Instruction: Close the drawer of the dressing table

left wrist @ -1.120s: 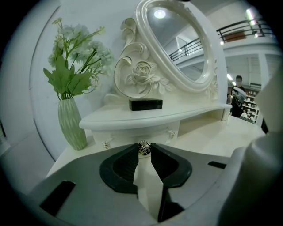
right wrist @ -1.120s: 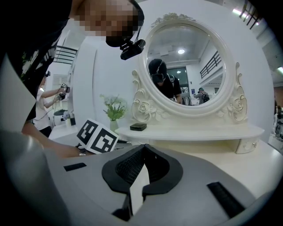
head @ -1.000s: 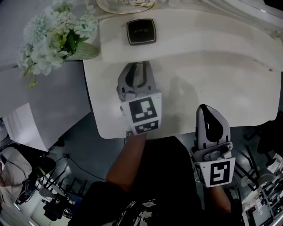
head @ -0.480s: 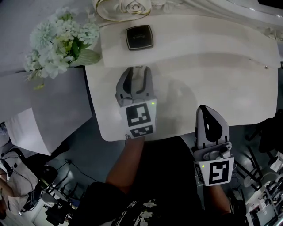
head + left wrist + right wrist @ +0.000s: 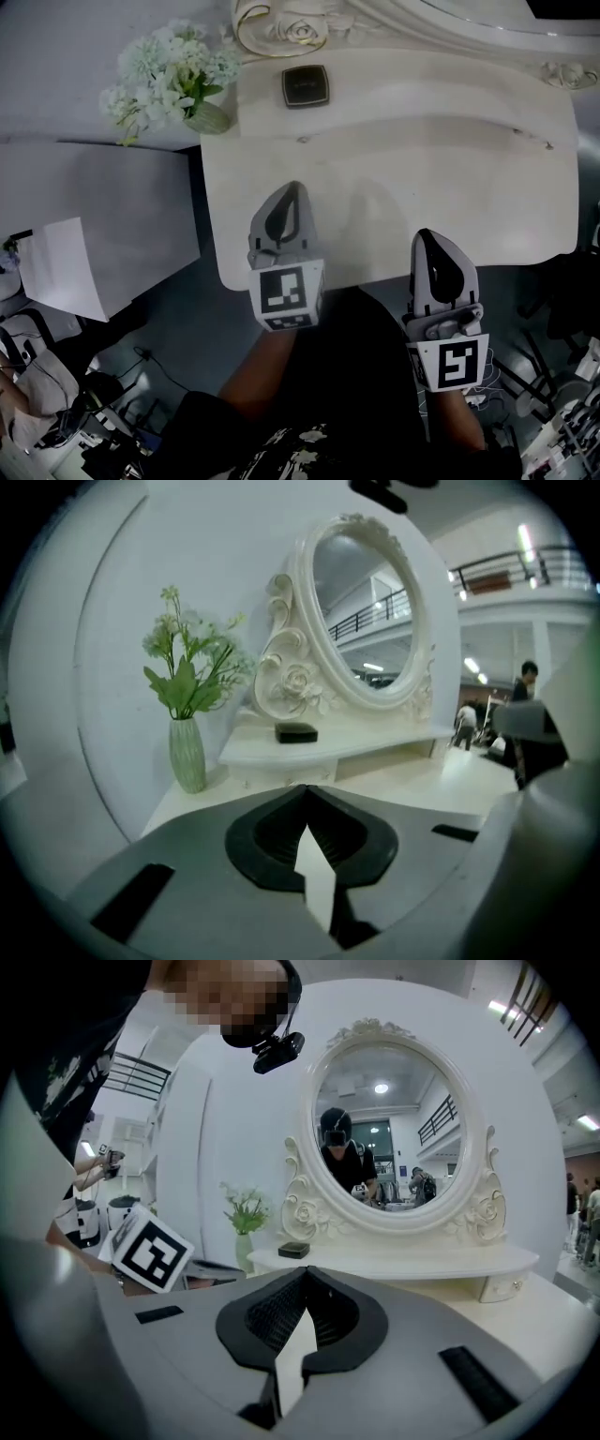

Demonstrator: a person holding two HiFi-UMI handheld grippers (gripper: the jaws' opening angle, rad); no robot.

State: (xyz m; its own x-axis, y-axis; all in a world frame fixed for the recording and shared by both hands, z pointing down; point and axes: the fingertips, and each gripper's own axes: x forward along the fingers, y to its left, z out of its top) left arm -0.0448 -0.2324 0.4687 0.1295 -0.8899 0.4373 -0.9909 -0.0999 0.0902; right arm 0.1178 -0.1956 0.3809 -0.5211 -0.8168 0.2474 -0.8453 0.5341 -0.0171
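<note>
Left claw (image 5: 292, 187), jaws pressed together and empty, is hovering above the white carved dressing table (image 5: 450, 187), its small white drawer (image 5: 267, 777) sitting apparently flush ahead of the tips; any finishing push should be running squarely inward, the closed, empty right claw (image 5: 424, 234) idling.

thing: small cream-white drawer (image 5: 281, 776) with tiny knob | state: pushed in, flush | place: under raised shelf (image 5: 328, 744), white carved dressing table (image 5: 450, 187)

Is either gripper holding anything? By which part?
Nothing is held. The left gripper and the right gripper are both shut, with nothing between their jaws.
</note>
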